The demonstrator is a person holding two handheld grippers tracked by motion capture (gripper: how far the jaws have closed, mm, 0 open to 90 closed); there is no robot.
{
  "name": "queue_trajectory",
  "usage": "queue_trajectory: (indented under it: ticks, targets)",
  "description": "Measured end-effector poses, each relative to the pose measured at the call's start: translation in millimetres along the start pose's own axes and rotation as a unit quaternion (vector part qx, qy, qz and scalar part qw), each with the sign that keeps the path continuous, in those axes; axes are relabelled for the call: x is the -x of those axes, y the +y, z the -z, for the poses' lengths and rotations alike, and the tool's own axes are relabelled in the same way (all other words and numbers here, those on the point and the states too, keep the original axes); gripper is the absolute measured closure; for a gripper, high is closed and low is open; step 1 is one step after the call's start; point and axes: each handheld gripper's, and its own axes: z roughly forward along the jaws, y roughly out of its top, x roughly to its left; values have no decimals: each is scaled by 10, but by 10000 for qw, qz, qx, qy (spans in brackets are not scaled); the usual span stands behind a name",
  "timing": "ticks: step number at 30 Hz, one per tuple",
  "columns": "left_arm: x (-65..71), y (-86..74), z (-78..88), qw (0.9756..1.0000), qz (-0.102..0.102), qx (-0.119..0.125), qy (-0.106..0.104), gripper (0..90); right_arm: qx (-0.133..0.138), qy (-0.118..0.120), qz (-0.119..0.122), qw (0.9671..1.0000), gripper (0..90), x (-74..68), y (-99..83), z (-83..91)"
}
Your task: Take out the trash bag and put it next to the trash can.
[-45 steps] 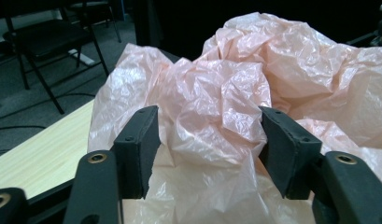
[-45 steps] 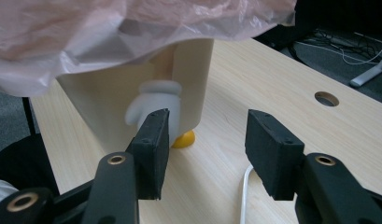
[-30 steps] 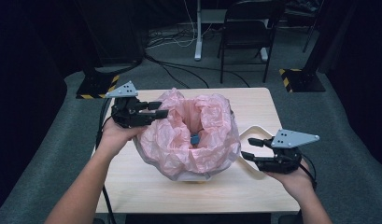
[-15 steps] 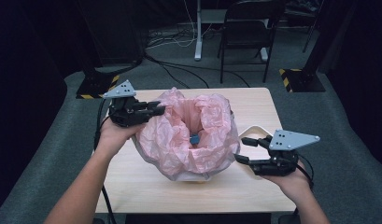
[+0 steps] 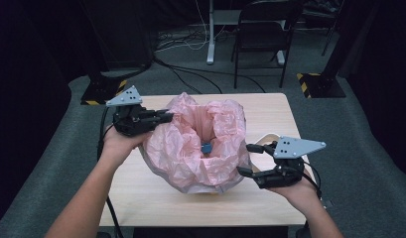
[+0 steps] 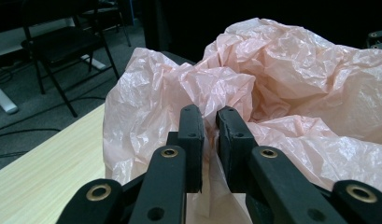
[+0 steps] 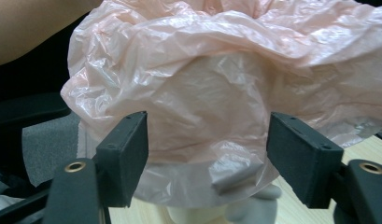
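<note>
A crumpled pink plastic bag [image 5: 200,144] lines a white container [image 7: 198,215] on the wooden table [image 5: 156,198]. A small blue object [image 5: 206,148] lies down inside the bag. My left gripper [image 5: 168,116] is at the bag's upper left rim. Its jaws have just been closing, and in the left gripper view [image 6: 209,116] they pinch a fold of the pink film [image 6: 296,84]. My right gripper [image 5: 245,159] sits close to the bag's right side. Its jaws have just been opening and stand wide, with the bag's bulging wall [image 7: 202,84] ahead of them and untouched.
A white curved strip [image 5: 267,138] pokes out behind the bag on the right. Bare tabletop lies in front of the bag and along the far edge. Beyond the table are a black folding chair [image 5: 262,29], floor cables and a stand base [image 5: 101,91].
The left gripper's jaws have closed onto the bag's rim. The right gripper has moved left, up to the bag's side, and its jaws have spread wider.
</note>
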Motion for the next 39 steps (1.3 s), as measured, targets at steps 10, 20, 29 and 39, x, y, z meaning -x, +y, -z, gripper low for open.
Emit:
queue_trajectory:
  ticks: [10,20,29,39]
  targets:
    - [16,-5,16,10000,-67,6,-25,818,-141,-27,104,9998,235,-66,40,-130]
    - [12,-16,20,10000,-52,34,-57,818,-80,-102,62,9999,333,-46,38,-197]
    - [14,-18,26,10000,-71,32,-49,819,-33,-126,218,9997,496,-89,41,-141]
    - [53,11,11,9998,-157,86,-133,838,70,-168,378,9991,725,-113,42,-63]
